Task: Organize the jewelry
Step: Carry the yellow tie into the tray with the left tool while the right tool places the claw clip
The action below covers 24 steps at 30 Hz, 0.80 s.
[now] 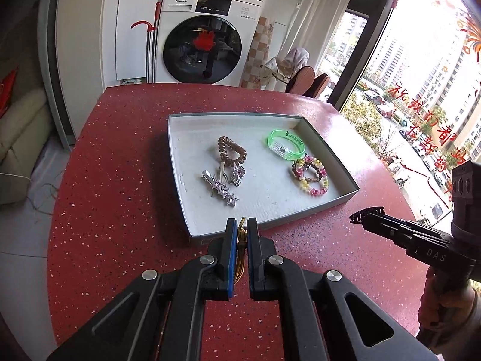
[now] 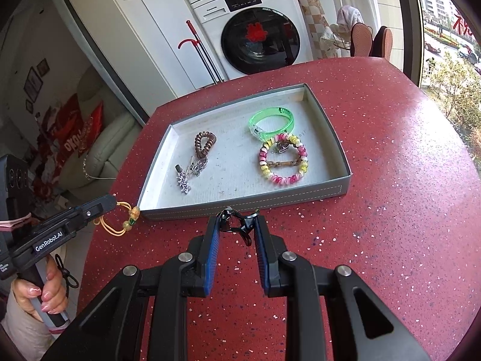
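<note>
Left gripper (image 1: 242, 221) sits nearest the left wrist view, jaws clenched on a yellow cord (image 1: 241, 242) — from the right wrist view the cord (image 2: 115, 225) hangs in loops from the fingertips with green and amber beads (image 2: 132, 216) on it, just beside the near left corner of the tray (image 2: 240, 203), above the table and outside the tray. Right gripper (image 2: 237, 225) grips a black hair claw (image 2: 236, 225) between its blue pads (image 2: 212, 258); in the left wrist view the claw (image 1: 365, 214) sticks out of the fingertips with its teeth showing, above the red speckled table (image 1: 120, 180), near the tray's right front corner. Grey tray (image 1: 270, 224) has a white floor and low walls. Left half of tray: brown coil tie (image 1: 230, 152), silver star clip (image 1: 221, 191) just in front of it, a small silver piece (image 1: 237, 176) touching both. Right half: green bangle (image 1: 285, 144) towards the back, pink-and-yellow coil tie (image 1: 309, 174) in front of it and touching it, with a brown band (image 2: 282, 163) lying inside its ring. A hand (image 2: 45, 288) wraps the left gripper's handle at the lower left of the right wrist view. Washer (image 1: 207, 36) stands beyond the table — window (image 1: 421, 75) to the right
</note>
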Available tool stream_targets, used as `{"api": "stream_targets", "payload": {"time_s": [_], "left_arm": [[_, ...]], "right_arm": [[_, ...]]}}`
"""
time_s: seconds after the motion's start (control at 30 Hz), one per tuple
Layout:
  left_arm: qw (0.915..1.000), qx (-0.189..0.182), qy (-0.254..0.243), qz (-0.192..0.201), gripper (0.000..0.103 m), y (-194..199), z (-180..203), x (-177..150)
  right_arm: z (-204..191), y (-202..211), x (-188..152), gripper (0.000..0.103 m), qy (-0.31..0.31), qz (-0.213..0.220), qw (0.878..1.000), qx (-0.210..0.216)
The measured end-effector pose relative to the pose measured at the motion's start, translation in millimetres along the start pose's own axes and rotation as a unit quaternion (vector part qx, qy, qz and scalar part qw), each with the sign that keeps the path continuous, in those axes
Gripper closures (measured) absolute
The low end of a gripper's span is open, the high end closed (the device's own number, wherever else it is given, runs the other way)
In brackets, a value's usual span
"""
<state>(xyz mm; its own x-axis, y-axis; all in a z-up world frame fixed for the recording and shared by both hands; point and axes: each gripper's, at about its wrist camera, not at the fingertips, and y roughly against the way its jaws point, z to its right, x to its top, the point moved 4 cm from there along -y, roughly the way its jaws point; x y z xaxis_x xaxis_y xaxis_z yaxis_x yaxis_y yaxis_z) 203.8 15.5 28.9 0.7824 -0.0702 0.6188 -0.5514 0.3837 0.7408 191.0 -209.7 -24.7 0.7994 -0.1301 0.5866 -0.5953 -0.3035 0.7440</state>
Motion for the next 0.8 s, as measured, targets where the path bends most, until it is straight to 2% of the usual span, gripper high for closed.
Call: {"api": "stream_targets", "payload": {"time_s": [0.2,0.47,0.8], "left_arm": [[0.9999,0.004,-0.004,0.011,0.079,-7.2,6.6,14.8],[0.9993,0.019,-0.019,0.025,0.079,-39.5,25.3,43.2],[0.9975,0.056,-0.039,0.018,0.079,-86.0,33.8,52.7]], "right_arm": [[2.3,-5.1,19.9,0.078,0.001,0.004,1.000,-0.004],[2.4,-26.5,48.3,0.078,0.012,-0.004,1.000,-0.019],[7.6,-72.5,54.5,0.078,0.013,-0.033,0.999,-0.032]]}}
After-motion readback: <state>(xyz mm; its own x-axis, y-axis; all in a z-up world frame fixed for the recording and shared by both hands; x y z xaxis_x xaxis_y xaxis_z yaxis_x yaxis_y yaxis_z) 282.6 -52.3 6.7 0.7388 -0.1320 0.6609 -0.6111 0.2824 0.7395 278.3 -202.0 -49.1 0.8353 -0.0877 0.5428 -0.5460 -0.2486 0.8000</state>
